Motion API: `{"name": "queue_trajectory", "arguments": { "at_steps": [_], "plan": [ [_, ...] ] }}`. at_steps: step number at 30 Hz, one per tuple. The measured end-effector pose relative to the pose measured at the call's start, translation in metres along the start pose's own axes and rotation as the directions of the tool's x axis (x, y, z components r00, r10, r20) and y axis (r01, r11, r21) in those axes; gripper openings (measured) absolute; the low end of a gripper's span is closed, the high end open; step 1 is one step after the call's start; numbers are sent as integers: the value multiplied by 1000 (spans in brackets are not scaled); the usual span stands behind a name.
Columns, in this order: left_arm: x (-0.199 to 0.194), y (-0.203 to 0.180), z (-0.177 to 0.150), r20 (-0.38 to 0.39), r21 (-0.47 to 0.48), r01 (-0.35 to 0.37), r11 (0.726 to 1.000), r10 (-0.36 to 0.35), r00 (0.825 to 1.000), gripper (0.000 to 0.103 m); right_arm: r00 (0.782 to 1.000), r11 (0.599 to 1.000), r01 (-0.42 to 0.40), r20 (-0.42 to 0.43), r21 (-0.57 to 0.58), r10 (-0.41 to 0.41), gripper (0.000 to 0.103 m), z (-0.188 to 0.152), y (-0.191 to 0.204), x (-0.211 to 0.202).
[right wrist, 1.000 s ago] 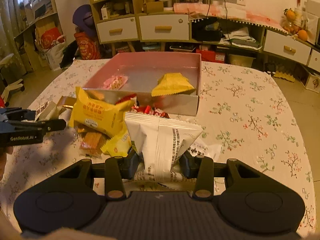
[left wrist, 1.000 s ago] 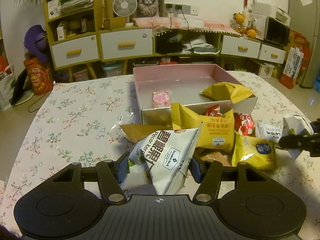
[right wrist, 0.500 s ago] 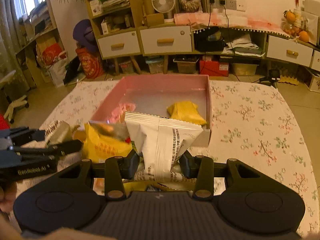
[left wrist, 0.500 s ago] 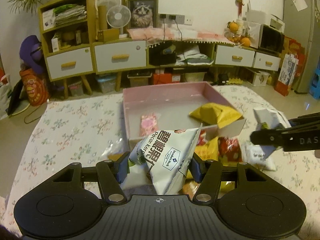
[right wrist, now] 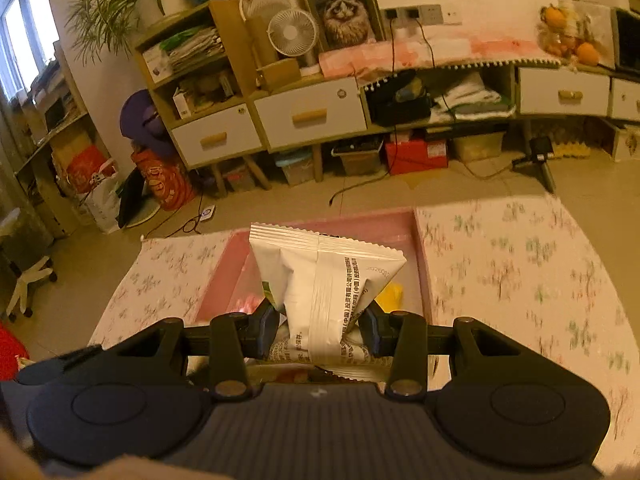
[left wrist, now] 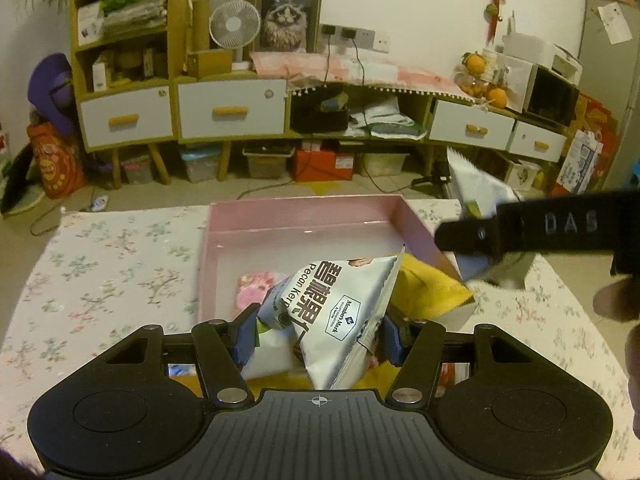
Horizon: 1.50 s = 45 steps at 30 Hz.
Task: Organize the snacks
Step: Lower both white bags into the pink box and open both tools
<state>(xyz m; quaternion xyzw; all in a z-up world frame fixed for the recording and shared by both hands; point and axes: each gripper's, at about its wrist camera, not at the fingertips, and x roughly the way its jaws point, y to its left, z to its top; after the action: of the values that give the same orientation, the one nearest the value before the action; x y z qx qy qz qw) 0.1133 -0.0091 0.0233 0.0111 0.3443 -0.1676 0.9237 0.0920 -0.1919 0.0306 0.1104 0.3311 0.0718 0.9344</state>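
Now the left gripper is clamping a white pecan-kernel packet between its blue pads, the packet standing up from the jaws with its printed face toward the camera and its sealed corner pointing up and away. Just beyond the fingertips the pink box is sitting open on the flowered tablecloth. Inside the box, ahead and slightly left of the jaws, a small pink sweet packet is lying on the floor, and ahead to the right a yellow packet is leaning against the near right corner, partly hidden behind the gripped packet.

Off to the right of the left gripper, the right gripper is reaching in as a black bar over the box's right wall, gripping a second white packet.

From the right wrist camera, the right gripper is pinching that white packet at its lower part, plain back seam facing the lens and crimped top edge tilted upward. Directly ahead of its fingers the pink box is lying, a scrap of yellow showing just right of the packet.
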Motion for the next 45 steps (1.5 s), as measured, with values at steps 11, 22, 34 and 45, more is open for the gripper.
{"name": "queue_trajectory", "arguments": {
  "at_steps": [11,22,34,45],
  "plan": [
    [65,-7,20,-58,46,-8,999,11,998,58,995,997,78,-67,-16,-79,40,24,-24,67],
    [113,-12,22,-101,110,-46,993,57,993,58,986,992,111,-120,-56,-117,40,23,-28,108],
    [116,-19,25,-89,127,-34,991,46,995,81,992,997,76,-99,0,-76,67,27,-35,106],
    [92,-23,27,-73,131,-35,991,45,996,90,994,996,89,-69,-9,-89,80,33,-33,81]
  ]
}}
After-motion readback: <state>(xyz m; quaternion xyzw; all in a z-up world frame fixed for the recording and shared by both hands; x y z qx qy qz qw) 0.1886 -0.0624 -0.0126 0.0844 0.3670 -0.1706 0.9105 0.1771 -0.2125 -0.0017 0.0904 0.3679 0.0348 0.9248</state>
